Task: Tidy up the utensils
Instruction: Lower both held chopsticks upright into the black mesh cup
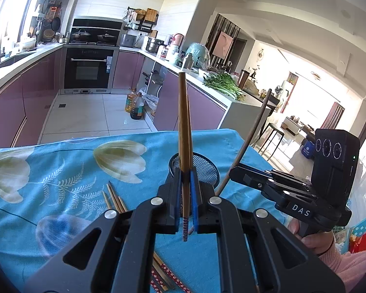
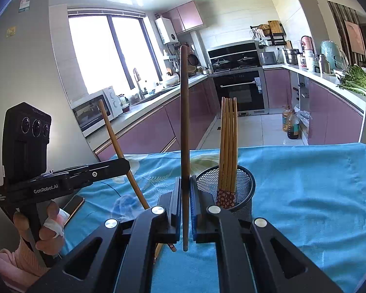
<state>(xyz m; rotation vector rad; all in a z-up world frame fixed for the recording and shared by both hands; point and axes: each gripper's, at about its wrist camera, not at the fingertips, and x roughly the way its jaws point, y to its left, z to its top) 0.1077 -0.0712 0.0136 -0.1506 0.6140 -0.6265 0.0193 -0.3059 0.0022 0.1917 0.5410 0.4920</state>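
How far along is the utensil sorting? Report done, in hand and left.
Done: several chopsticks stand in the mesh holder. In hand: the left hand-held gripper is shut on a light chopstick; the right hand-held gripper is shut on a dark chopstick. Left: loose chopsticks still on the blue cloth.

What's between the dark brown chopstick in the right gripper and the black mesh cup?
Nothing visible. The right gripper holds the dark brown wooden chopstick upright, just left of the black wire-mesh cup. Light bamboo chopsticks already stand in the cup's left part; the rest of its mouth looks open.
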